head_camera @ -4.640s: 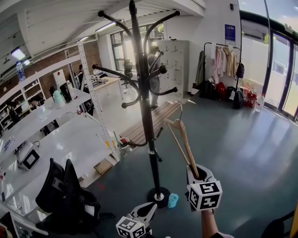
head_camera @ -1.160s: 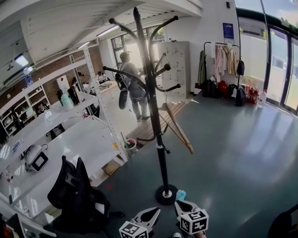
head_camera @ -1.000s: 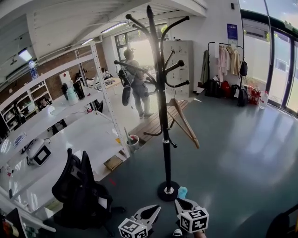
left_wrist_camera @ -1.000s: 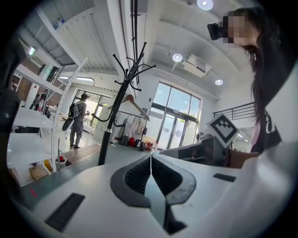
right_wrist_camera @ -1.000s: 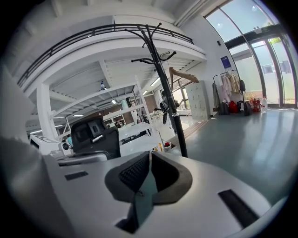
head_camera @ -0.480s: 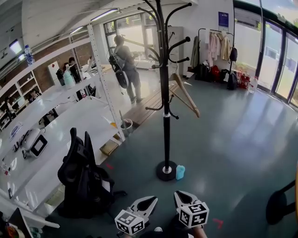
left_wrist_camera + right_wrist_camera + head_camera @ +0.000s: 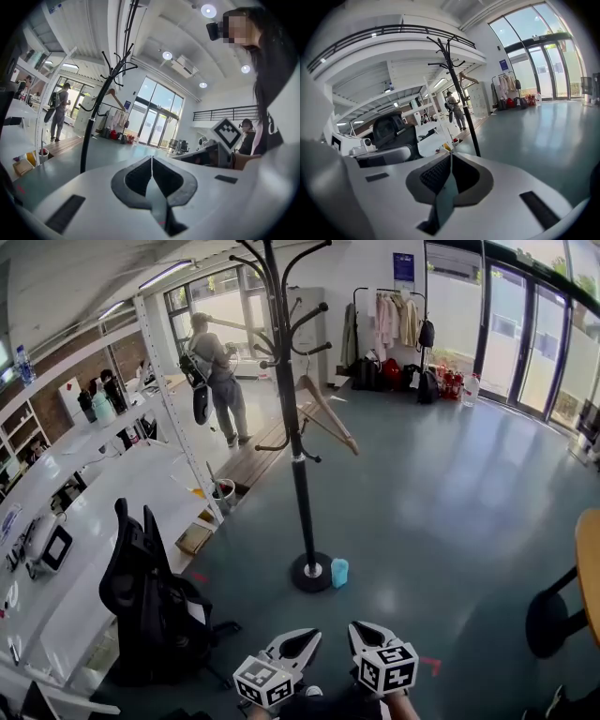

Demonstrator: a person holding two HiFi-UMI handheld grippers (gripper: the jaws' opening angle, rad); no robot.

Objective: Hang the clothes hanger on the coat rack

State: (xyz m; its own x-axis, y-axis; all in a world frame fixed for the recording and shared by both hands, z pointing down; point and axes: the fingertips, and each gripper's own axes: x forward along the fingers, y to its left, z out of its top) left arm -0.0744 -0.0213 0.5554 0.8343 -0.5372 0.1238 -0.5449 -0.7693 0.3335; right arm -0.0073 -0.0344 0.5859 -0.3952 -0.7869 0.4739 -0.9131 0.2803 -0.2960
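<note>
The black coat rack point(image 7: 298, 474) stands on the grey floor. A wooden clothes hanger point(image 7: 325, 411) hangs from one of its right-hand hooks. Both grippers are low at the bottom of the head view, well short of the rack's base. My left gripper point(image 7: 306, 641) is shut with nothing in it, and so is my right gripper point(image 7: 360, 630). In the left gripper view the rack point(image 7: 90, 129) and hanger point(image 7: 112, 93) show far off beyond the shut jaws point(image 7: 151, 159). In the right gripper view the rack point(image 7: 465, 105) and hanger point(image 7: 465, 76) stand beyond the shut, empty jaws point(image 7: 450, 157).
A small blue container point(image 7: 339, 572) sits beside the rack's base. A black office chair point(image 7: 145, 587) stands at the left by white tables point(image 7: 56, 549). A person with a backpack point(image 7: 214, 381) stands behind. A clothes rail point(image 7: 389, 320) is at the back, a round wooden table point(image 7: 589, 568) at the right.
The hanger, earlier held up in my right gripper, now hangs on the rack. Both grippers have drawn back from the rack, which looks farther away.
</note>
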